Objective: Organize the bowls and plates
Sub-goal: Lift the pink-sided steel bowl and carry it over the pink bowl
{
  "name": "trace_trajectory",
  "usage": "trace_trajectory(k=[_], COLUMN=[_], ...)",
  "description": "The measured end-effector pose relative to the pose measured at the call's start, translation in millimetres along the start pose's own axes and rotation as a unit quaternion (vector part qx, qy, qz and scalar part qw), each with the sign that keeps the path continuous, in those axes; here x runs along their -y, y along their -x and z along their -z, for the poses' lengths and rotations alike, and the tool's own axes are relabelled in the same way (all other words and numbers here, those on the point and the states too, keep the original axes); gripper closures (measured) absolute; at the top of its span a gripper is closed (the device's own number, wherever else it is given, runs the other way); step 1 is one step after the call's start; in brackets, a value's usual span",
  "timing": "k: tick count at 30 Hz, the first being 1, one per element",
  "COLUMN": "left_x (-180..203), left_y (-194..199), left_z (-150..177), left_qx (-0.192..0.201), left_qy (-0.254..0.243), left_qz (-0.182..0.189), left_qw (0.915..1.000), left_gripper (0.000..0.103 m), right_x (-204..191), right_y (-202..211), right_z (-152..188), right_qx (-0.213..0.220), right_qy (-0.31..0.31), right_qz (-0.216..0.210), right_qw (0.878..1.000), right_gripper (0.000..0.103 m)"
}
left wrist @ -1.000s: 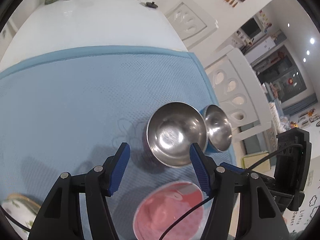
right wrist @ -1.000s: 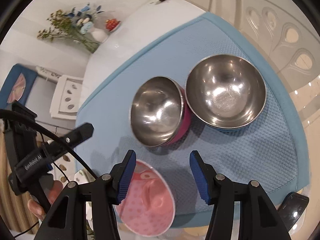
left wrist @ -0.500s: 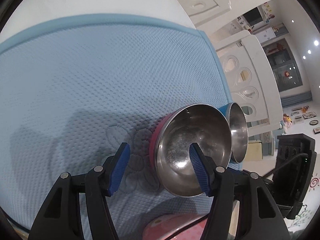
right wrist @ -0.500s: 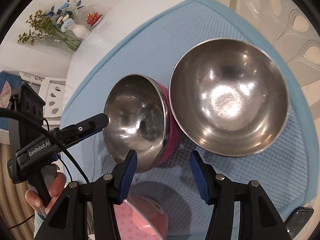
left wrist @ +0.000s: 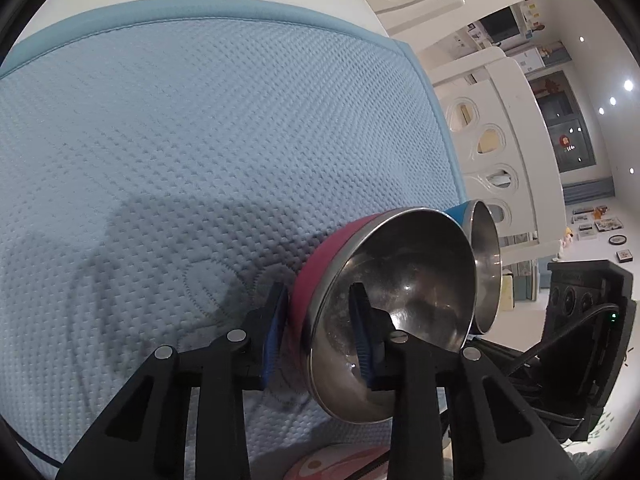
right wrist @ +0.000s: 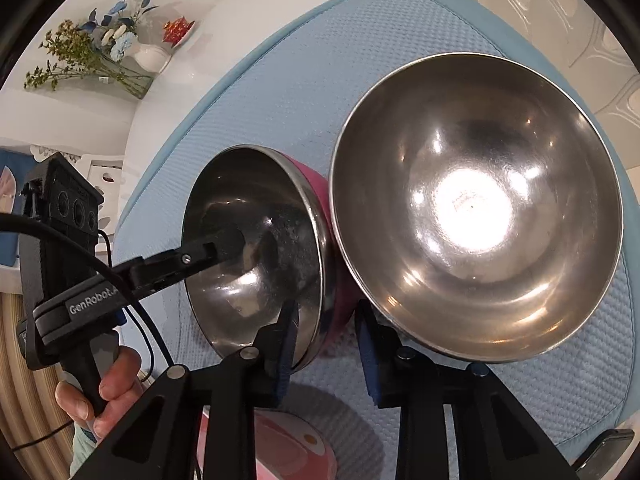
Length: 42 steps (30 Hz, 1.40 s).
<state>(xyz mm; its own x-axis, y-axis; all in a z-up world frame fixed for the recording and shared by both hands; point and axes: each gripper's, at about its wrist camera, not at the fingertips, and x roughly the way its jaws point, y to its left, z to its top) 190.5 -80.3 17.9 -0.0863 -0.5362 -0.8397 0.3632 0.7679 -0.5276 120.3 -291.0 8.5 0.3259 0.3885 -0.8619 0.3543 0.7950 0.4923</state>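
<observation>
1. Steel-lined and pink outside, the pink bowl sits tilted on the blue mat, touching the blue bowl to its right.
2. At its left rim the left gripper has just closed: one blue pad presses the pink outer wall, the other the steel inside. A hand holds its handle.
3. Nearer the camera, the right gripper has also just closed on the same bowl's wall, one pad inside, one outside.
4. Below both bowls lies a pink plate on the mat.
5. Farthest right, the blue bowl rests upright near the mat's edge.
</observation>
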Motion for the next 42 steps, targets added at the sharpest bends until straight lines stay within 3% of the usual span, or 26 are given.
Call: trace_trajectory(k=[7, 13, 17, 24, 29, 34, 42], left_x=[1, 9, 19, 39, 54, 68, 72], left_y=[19, 79, 124, 175, 187, 183, 159], left_z=[2, 16, 41, 104, 136, 162, 201], left_qx=[0.023, 0.083, 0.127, 0.184, 0.189, 0.194, 0.173], left_qy=[-0.002, 0.002, 0.011, 0.042, 0.032, 0.003, 0.002], left_qz=[-0.011, -0.029, -0.047, -0.064, -0.051, -0.025, 0.008], left_qw=[0.9997, 0.9962, 0.9907, 0.9800, 0.9801, 0.9807, 0.9849], left_gripper=[0.076, 0.076, 0.076, 0.075, 0.075, 0.075, 0.073], right_x=[-18, -51, -74, -113, -113, -104, -81], right_y=[11, 35, 56, 99, 124, 146, 139], right_z=[-5, -7, 9, 62, 101, 146, 208], right_qx=[0.017, 0.035, 0.044, 0.064, 0.074, 0.099, 0.070], right_qy=[0.021, 0.056, 0.085, 0.155, 0.146, 0.135, 0.091], right_qz=[0.007, -0.027, -0.057, -0.073, -0.082, -0.042, 0.008], right_qw=[1.000, 0.997, 0.994, 0.983, 0.983, 0.985, 0.993], right_gripper=[0.075, 0.075, 0.075, 0.075, 0.075, 0.075, 0.075])
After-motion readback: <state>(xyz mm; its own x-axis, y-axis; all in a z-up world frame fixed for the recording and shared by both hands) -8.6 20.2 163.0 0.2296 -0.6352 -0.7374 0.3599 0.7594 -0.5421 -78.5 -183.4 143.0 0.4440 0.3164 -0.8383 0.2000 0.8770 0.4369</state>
